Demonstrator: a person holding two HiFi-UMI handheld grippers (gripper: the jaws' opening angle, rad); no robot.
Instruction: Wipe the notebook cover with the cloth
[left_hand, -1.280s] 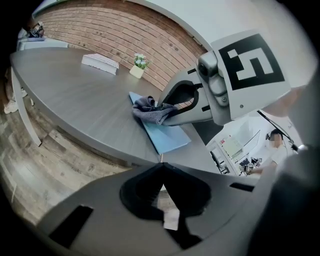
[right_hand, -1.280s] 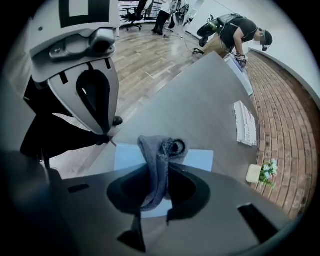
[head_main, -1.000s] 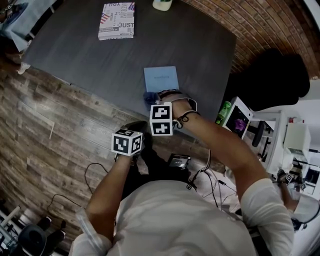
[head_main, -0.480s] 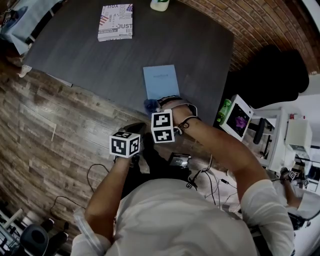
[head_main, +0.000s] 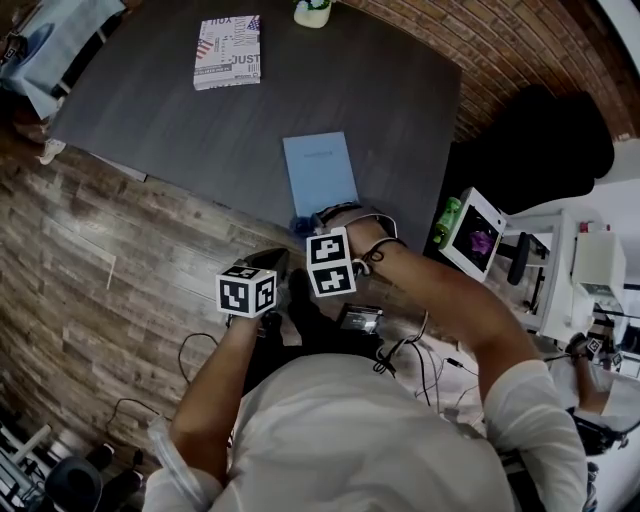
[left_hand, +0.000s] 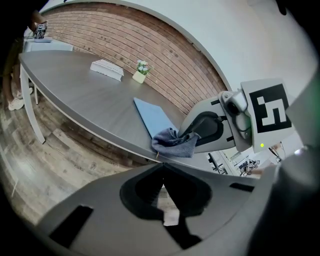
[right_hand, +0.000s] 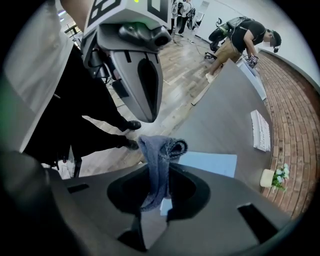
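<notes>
The right gripper (right_hand: 152, 200) pinches the crumpled blue-grey cloth (right_hand: 159, 150) at the flat pale-blue notebook's (right_hand: 210, 164) near edge, while the left gripper (left_hand: 162, 187) is closed and empty.

Far ahead of the right gripper (head_main: 318, 222), a white printed book (head_main: 228, 52) and a small white flower pot (head_main: 312, 12) sit on the dark grey table (head_main: 170, 110). A green bottle (head_main: 446, 224) stands to the gripper's right.

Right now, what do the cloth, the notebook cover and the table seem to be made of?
Cloth: soft woven or terry fabric, blue-grey; it folds limply.
Notebook cover: smooth matte card or plastic, pale blue.
Table: dark grey, wood-look, faint grain, probably laminate.
</notes>
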